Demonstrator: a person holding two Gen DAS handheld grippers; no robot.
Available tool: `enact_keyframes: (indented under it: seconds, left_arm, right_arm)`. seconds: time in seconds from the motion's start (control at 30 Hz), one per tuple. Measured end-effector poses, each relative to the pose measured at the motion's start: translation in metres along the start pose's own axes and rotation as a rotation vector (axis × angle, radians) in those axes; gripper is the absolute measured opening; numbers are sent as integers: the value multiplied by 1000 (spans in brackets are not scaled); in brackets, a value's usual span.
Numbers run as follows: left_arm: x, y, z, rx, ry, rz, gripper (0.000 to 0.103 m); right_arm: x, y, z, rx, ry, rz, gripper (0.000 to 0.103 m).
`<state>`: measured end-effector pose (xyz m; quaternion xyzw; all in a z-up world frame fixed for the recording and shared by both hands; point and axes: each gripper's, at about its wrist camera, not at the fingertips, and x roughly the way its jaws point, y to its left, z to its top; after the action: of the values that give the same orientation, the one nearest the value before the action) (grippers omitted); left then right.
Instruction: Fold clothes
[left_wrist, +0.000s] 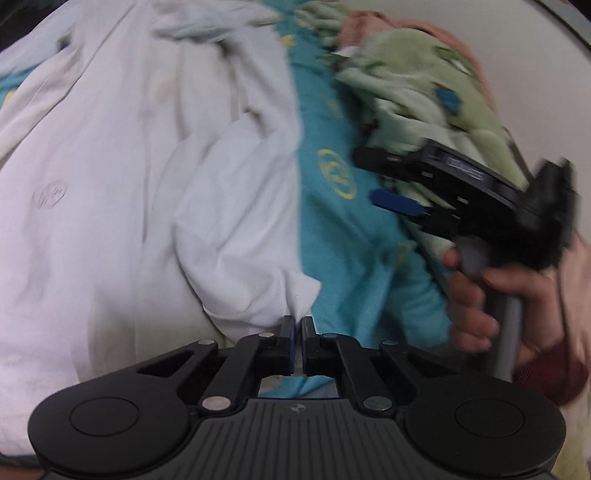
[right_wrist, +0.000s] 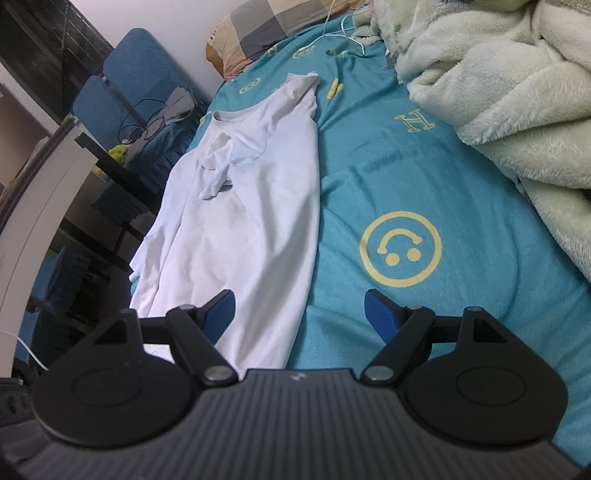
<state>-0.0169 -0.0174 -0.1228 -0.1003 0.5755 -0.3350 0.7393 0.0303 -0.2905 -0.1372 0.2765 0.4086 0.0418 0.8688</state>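
Lying spread and rumpled across the left and centre of the left wrist frame: a white T-shirt (left_wrist: 147, 166), resting on a teal bedsheet (left_wrist: 343, 236) printed with yellow smiley faces. Pinching a corner of that shirt at lower centre, the left gripper (left_wrist: 298, 328), fingers drawn nearly together with the fabric bunching just above the tips. Hanging blurred at right of the same frame, the right gripper (left_wrist: 373, 177), jaws parted, one blue pad showing, gripped at the handle by the person's right hand (left_wrist: 491, 295) in a dark red cuff. Piling up behind it at upper right, a green fleece blanket (left_wrist: 436, 85).

Stretching from upper centre down to lower left of the right wrist frame, the same white T-shirt (right_wrist: 251, 206), collar toward the top, one sleeve folded in over the chest. Spreading wide at the bottom, the right gripper (right_wrist: 299, 306), holding nothing, its left finger hovering over the shirt's hem and its right over bare teal bedsheet (right_wrist: 424, 155). Heaping along the right edge, the pale blanket (right_wrist: 517, 92). Sitting at top centre, a checked pillow (right_wrist: 266, 26); at upper left, a blue chair (right_wrist: 125, 81) beside the bed.
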Motion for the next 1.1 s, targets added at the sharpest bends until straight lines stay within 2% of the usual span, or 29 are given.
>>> enact_keyframes:
  seconds: [0.1,0.23,0.3,0.37,0.43,0.47,0.53,0.63,0.67,0.8,0.83,0.93,1.0,1.1]
  left_arm:
    - [-10,-4,-7,65,80,23,3]
    - [-7,-4,-17,154,212,175,3]
    - [-11,-14,-22,248,224,232,3]
    - [-18,-27,-25,342,188,270,6]
    - [-27,-42,-26,423,106,286,22]
    - [-31,-50,-26,459,41,278,27]
    - [-32,-67,-24,520,-56,253,52]
    - [-21,-90,-18,602,-146,219,57]
    - [-13,-96,-17,640,-143,219,58]
    - [48,-112,-24,785,-44,307,59]
    - [57,-109,-25,795,-21,328,58]
    - [79,-98,-27,812,44,390,53]
    - [84,-89,-26,788,61,385,51]
    - [81,-79,-25,757,67,379,39]
  right_arm:
    - [0,-4,1,18,-2,-6,79]
    - [1,-5,3,32,-9,-6,79]
    - [1,-5,4,36,-13,0,79]
    - [0,-4,4,35,-16,3,79]
    - [-1,-5,4,37,-17,1,79]
    - [-1,-6,4,43,-20,0,79]
    - [-3,-9,6,60,-31,-1,79]
    - [-9,-13,10,83,-60,-1,79]
    - [-11,-14,11,90,-70,-1,79]
    - [-14,-22,13,128,-84,-4,79]
    - [-15,-24,13,137,-84,-2,79]
    - [-14,-27,14,147,-84,2,79]
    - [-11,-27,15,153,-76,16,80]
    - [7,-27,30,199,-56,67,80]
